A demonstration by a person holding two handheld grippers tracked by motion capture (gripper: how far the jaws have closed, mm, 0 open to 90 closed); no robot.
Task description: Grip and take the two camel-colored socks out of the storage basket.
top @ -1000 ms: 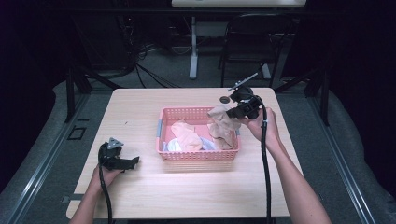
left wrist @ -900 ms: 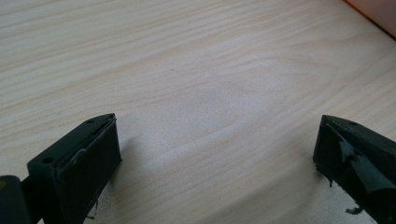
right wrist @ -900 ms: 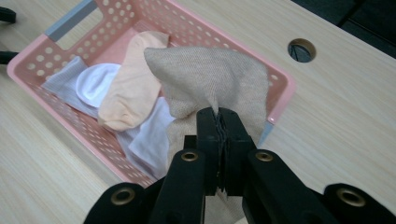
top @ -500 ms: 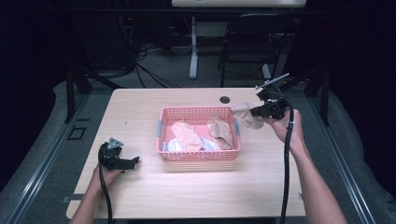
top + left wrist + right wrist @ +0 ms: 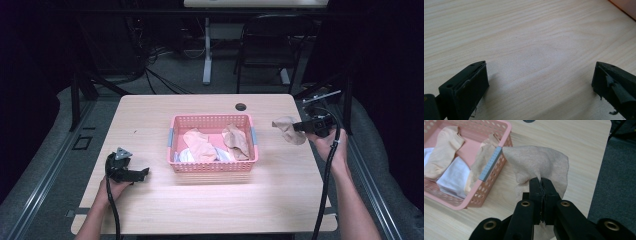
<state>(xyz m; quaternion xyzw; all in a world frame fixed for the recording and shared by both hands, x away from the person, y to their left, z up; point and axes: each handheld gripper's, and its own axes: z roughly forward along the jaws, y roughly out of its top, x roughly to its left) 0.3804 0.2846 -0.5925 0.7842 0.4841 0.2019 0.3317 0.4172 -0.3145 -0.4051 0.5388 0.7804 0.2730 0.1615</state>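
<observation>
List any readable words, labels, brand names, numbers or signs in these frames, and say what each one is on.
None can be read. The pink basket, the beige sock pinched in the right tool, the socks in the basket, the left tool and the wooden table carry no visible print in any of the three views. The grey tab on the basket's rim is blank.

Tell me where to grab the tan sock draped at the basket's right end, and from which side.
Pinch the tan sock at its bunched upper fold, coming from above. It slumps against the pink basket wall, so the fold stands proud, while side approaches likely meet the rim.
</observation>
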